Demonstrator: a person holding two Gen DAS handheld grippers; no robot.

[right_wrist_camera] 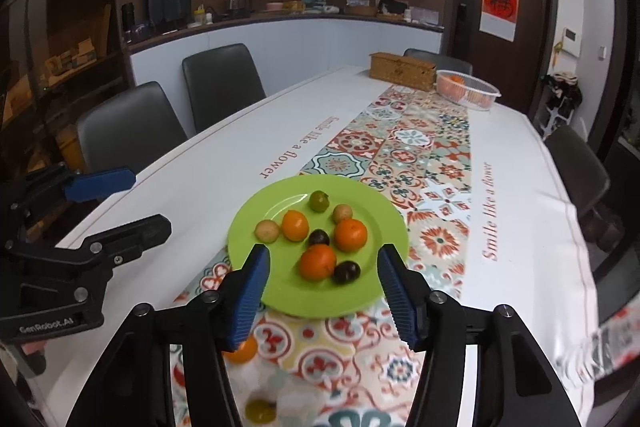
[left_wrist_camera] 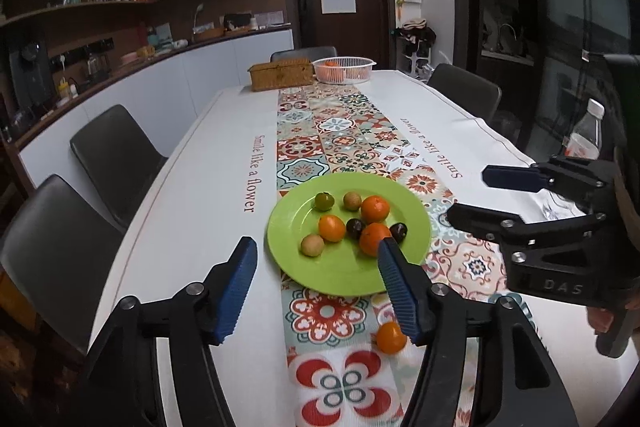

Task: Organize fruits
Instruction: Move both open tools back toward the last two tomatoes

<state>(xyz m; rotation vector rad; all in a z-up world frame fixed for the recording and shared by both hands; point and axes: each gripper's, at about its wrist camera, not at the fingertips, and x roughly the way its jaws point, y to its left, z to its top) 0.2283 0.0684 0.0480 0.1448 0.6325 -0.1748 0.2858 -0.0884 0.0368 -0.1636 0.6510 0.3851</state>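
A green plate [left_wrist_camera: 332,277] [right_wrist_camera: 280,291] sits on the patterned runner and holds several fruits: oranges [left_wrist_camera: 375,209] [right_wrist_camera: 351,235], dark plums [left_wrist_camera: 355,228] [right_wrist_camera: 346,271], tan fruits [left_wrist_camera: 312,245] [right_wrist_camera: 267,230] and a green one [left_wrist_camera: 324,201] [right_wrist_camera: 319,201]. A loose orange [left_wrist_camera: 391,337] [right_wrist_camera: 244,350] lies on the runner near the plate's front edge. A yellow-green fruit [right_wrist_camera: 260,411] lies nearer still. My left gripper [left_wrist_camera: 318,259] is open and empty above the plate's near side. My right gripper [right_wrist_camera: 323,265] is open and empty above the plate. Each also shows in the other's view, the right gripper [left_wrist_camera: 472,195] and the left gripper [right_wrist_camera: 140,201].
A white basket [left_wrist_camera: 344,69] [right_wrist_camera: 466,91] with oranges and a wicker box [left_wrist_camera: 280,74] [right_wrist_camera: 402,67] stand at the table's far end. A water bottle [left_wrist_camera: 586,137] stands at the right edge. Dark chairs [left_wrist_camera: 116,159] [right_wrist_camera: 220,83] line the sides.
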